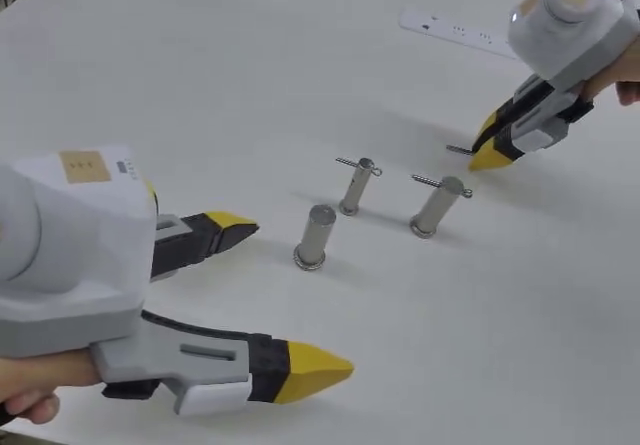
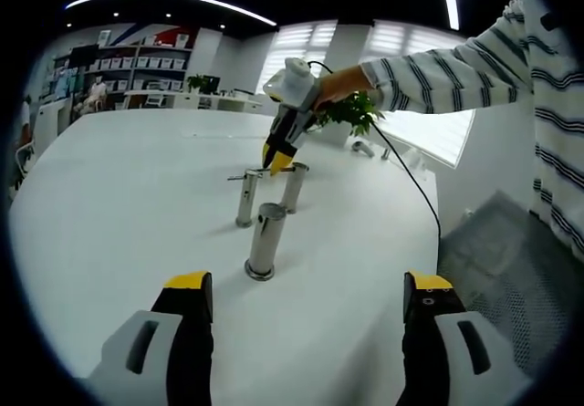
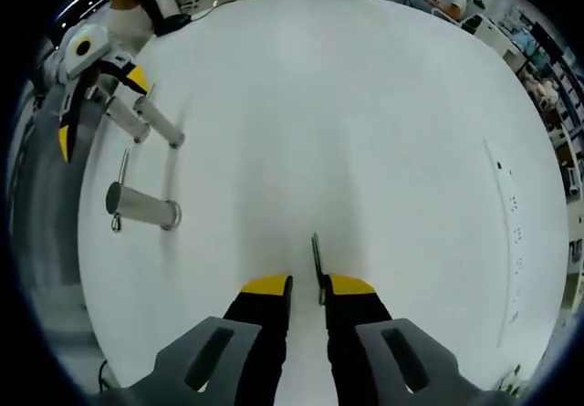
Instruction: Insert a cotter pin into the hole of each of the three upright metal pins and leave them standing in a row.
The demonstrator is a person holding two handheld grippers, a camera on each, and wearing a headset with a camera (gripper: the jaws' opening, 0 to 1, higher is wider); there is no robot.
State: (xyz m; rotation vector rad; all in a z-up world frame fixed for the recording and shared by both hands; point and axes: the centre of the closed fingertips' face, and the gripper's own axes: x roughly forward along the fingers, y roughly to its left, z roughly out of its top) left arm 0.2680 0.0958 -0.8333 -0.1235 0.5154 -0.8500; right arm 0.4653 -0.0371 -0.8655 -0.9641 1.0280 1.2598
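The right gripper (image 1: 490,157) has its jaws drawn close together, pinching a loose cotter pin (image 1: 460,150) whose thin shaft sticks out sideways from the yellow tips. In the right gripper view the same cotter pin (image 3: 317,260) runs forward from between the tips, lying against the inner edge of one jaw. This gripper hangs low over the white table (image 1: 250,75), beyond the row of metal pins and apart from them. Whether its tips touch the surface I cannot tell.

The left gripper (image 1: 280,300) is spread wide with nothing between its jaws. In the left gripper view the bare metal pin (image 2: 265,240) stands straight ahead of the gap, near but not touched.

All three metal pins stand upright on their flanged bases in a slanted row. The bare metal pin is nearest the left gripper. The middle pin (image 1: 355,187) has a fitted cotter pin (image 1: 358,165) through its top. The far pin (image 1: 438,205), nearest the right gripper, has its own cotter pin (image 1: 440,183) pushed through its top too.

Farther off, past the right gripper, a white power strip (image 1: 455,30) lies flat on the table. A striped sleeve (image 2: 456,68) reaches in behind the right gripper in the left gripper view.
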